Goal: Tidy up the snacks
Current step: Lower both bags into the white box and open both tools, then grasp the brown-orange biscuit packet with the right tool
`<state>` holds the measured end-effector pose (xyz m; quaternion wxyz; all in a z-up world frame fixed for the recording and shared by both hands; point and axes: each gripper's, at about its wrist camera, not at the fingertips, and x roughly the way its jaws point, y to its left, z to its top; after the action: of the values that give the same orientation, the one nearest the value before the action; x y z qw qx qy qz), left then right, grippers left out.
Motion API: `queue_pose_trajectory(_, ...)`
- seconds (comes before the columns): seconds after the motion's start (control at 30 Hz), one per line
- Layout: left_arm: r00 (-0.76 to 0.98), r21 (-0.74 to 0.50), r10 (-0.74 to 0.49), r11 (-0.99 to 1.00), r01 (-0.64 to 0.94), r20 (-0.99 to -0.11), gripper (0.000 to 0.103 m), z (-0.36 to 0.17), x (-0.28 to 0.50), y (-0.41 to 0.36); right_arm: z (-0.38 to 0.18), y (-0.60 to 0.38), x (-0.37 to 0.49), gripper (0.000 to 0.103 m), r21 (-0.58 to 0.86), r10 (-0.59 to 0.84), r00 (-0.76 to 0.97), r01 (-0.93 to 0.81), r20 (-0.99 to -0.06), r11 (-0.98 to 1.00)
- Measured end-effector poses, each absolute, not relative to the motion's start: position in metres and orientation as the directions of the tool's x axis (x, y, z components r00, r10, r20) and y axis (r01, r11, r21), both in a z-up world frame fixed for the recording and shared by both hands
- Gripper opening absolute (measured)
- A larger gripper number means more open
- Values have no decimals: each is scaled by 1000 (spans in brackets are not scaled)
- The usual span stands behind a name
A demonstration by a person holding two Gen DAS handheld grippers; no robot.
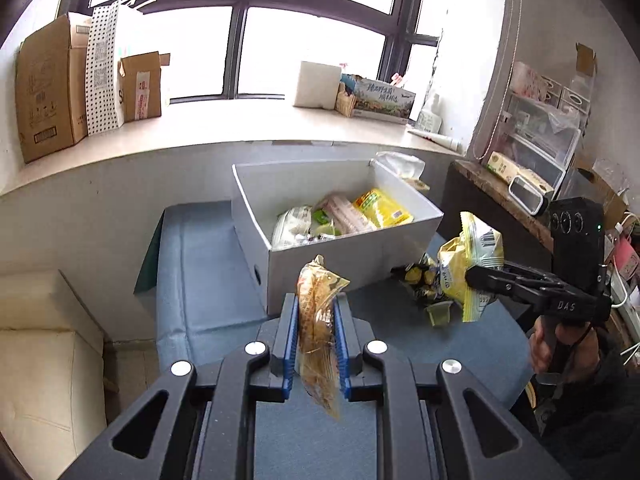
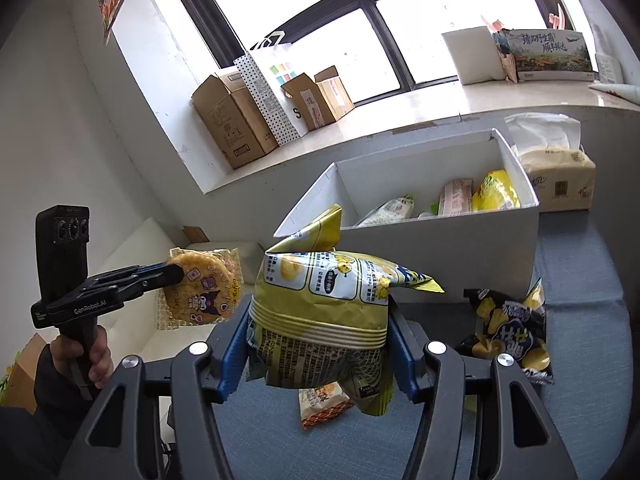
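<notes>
Both hands are mid-carry: the left gripper [image 1: 318, 334] has its jaws clamped on a clear-wrapped round rice cracker [image 1: 318, 312], the right gripper [image 2: 320, 344] on a crinkled yellow foil snack bag [image 2: 320, 312]. Next, probably, comes release over the open white cardboard box [image 1: 320, 268] (already partly filled).

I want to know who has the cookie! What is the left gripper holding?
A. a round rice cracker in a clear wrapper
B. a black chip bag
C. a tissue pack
A: the left gripper pinches the wrapped round rice cracker, lifted clear of the table.
</notes>
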<state>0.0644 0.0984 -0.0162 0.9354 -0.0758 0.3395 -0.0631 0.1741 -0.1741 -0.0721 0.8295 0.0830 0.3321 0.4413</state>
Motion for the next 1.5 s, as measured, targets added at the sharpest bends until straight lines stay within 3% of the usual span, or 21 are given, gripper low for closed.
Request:
queue_pose_trajectory(0.27,797,-135,-110,990,36,-593,19,22,155,79,-27,-159,251,65,369,728,463,-647,-506,667)
queue_pose_trajectory(0.47,758,-72,-3,996,-59,-652,22,-4,242,90,-31,-119,314,65,289,657,455,-643,-600,709)
queue_pose_trajectory(0.53,721,-75,7,994,-82,-693,46,-19,264,96,-34,-113,328,84,283,639,478,-621,-602,731)
queue_pose_trajectory(0.6,711,-38,75,989,-141,-699,99,-27,273,102,-37,-111,338,98,281,628,494,-604,-601,746)
queue_pose_trajectory(0.63,719,-50,67,989,-140,-692,103,-28,272,104,-37,-112,341,102,288,625,498,-594,-601,751)
queue_pose_trajectory(0.87,725,-70,50,988,-135,-687,103,-30,255,111,-34,-131,333,103,315,634,518,-575,-574,755)
queue_pose_trajectory(1.17,754,-144,-47,987,-64,-655,103,-12,199,95,-13,-174,262,103,330,700,550,-626,-456,707)
queue_pose_trajectory(1.5,740,-152,1,978,-140,-673,103,-52,72,76,-74,-168,153,103,281,753,400,-753,-523,595)
